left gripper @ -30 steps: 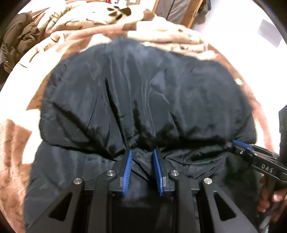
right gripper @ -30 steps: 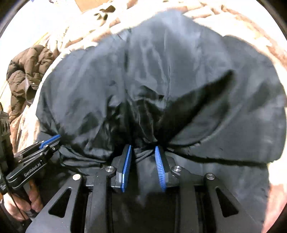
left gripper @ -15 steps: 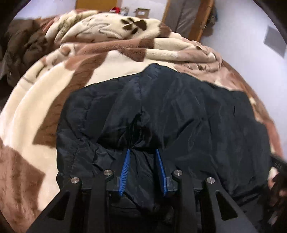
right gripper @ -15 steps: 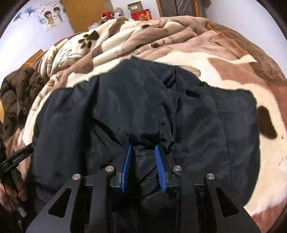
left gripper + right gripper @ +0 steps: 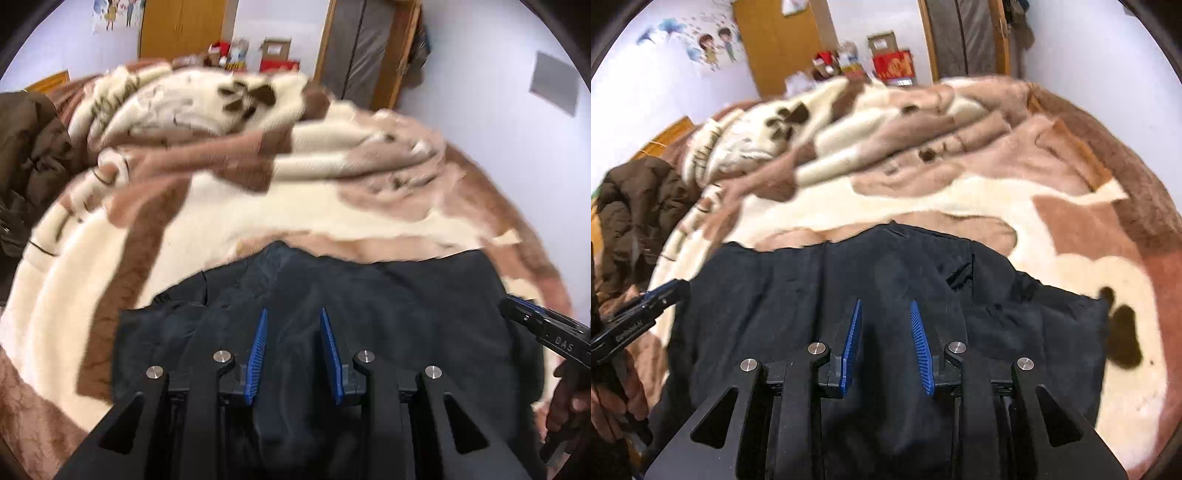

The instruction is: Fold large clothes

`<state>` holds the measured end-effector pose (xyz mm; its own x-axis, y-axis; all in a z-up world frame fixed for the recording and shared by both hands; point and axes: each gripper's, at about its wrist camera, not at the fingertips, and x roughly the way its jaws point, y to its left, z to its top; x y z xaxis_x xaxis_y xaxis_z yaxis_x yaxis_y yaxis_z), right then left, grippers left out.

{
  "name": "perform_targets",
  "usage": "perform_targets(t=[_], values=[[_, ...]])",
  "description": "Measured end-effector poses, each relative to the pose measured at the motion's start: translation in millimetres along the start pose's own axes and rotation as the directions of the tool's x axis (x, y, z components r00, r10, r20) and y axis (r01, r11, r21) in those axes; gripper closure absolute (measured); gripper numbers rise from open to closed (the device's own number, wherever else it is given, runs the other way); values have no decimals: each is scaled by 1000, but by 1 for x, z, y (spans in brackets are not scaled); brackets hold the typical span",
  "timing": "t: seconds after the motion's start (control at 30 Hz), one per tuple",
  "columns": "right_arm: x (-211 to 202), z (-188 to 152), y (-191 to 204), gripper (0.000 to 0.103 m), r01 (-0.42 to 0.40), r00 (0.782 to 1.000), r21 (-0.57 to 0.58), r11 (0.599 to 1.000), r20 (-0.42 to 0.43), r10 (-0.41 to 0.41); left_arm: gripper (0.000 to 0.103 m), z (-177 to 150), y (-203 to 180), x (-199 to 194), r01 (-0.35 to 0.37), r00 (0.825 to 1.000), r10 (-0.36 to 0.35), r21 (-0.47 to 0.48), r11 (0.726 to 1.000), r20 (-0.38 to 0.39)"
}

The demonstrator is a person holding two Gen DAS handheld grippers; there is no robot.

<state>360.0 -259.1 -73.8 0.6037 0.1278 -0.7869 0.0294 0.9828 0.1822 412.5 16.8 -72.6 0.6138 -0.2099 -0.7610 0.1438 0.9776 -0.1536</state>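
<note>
**Both grippers pinching the dark coat on the bed**

We see a dark coat (image 5: 388,314) lying across a bed covered with a cream and brown blanket (image 5: 258,206). Its far edge runs across the middle of each view, with bare blanket beyond it.

In the left wrist view, our left gripper (image 5: 291,343) has its blue pads close together, with a bunched fold of the coat rising between them. The cloth fills the narrow gap, so we read it as pinched. The right gripper (image 5: 543,328) shows at the right edge of that view, at the coat's side edge, with a hand (image 5: 569,406) below it.

In the right wrist view, the right gripper (image 5: 886,339) stands the same way: pads nearly closed, with coat cloth gathered between them. The left gripper (image 5: 646,306) enters from the left edge of this view, its tip at the coat's left edge, held by a hand (image 5: 617,398).

The two grippers hold the coat's near edge, well apart from each other along it. The coat (image 5: 905,280) spreads away from them, wrinkled but mostly flat.

A brown jacket (image 5: 639,214) lies heaped on the left side of the bed, apart from the coat. At the far wall stand a wooden wardrobe (image 5: 184,26) and some boxes (image 5: 890,59). Both views are somewhat blurred.
</note>
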Motion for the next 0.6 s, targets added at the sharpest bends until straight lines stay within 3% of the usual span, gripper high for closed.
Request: perform_targets(t=[0.07, 0.13, 0.23, 0.37, 0.5, 0.6], values=[[24, -9, -13, 74, 13, 999, 6, 1000, -40, -13, 72, -11, 2, 25, -4, 999, 4, 5, 1000, -41], [37, -25, -25, 74, -15, 999, 22, 1000, -51, 16, 72, -27, -2, 38, -15, 999, 16, 47, 999, -32], [37, -36, -23, 74, 1, 1000, -11, 1000, -14, -1, 72, -36, -7, 39, -32, 999, 32, 70, 997, 2], [20, -24, -20, 74, 12, 999, 32, 999, -44, -11, 73, -32, -10, 19, -16, 1000, 17, 51, 999, -19], [-45, -30, 1, 74, -57, 996, 5, 998, 71, 56, 73, -44, -21, -45, 100, 991, -106, 64, 993, 85], [-66, -54, 25, 73, -135, 987, -45, 990, 83, 139, 73, -68, -35, -63, 179, 980, -186, 92, 979, 68]])
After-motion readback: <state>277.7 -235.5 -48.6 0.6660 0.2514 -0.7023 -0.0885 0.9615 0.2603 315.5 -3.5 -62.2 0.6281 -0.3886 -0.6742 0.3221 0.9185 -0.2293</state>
